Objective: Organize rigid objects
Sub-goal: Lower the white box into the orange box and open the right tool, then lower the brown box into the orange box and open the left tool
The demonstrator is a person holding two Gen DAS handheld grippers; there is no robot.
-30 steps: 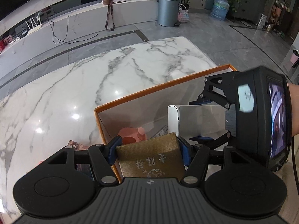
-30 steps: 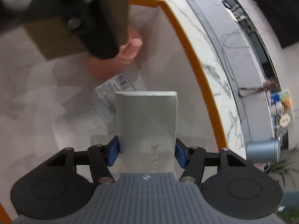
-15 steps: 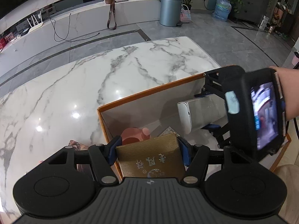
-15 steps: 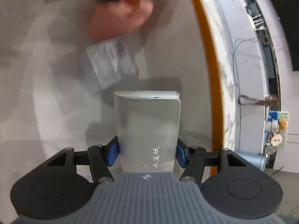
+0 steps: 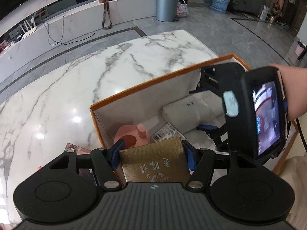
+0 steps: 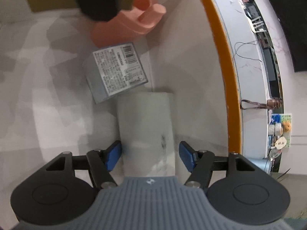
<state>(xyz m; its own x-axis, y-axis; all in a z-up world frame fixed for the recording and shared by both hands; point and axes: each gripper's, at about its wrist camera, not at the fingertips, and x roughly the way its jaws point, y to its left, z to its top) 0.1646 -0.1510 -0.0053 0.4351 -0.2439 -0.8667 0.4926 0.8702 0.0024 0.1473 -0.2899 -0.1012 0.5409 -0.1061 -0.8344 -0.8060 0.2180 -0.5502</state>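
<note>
My left gripper (image 5: 152,151) is shut on a gold box (image 5: 153,164) and holds it over the near corner of an orange-rimmed carton (image 5: 153,80). Inside the carton lie a pink bottle (image 5: 132,136), a small grey box with a barcode label (image 6: 117,69) and a silver box (image 6: 145,126). The silver box lies flat on the carton floor between the jaws of my right gripper (image 6: 148,154). Those jaws are opening, and the right blue pad (image 6: 185,157) stands clear of the box. The left view shows the right gripper (image 5: 203,108) around the silver box (image 5: 191,109).
The carton stands on a white marble table (image 5: 96,80). A printed card (image 5: 76,147) lies on the table under my left gripper. A person's forearm (image 5: 293,88) reaches in from the right. Beyond the table are a grey floor, a metal bin (image 5: 166,3) and a water jug (image 5: 219,0).
The silver box went from upright in the right gripper to lying flat on the carton floor, and the right jaws spread off it. The left gripper stayed put with the gold box.
</note>
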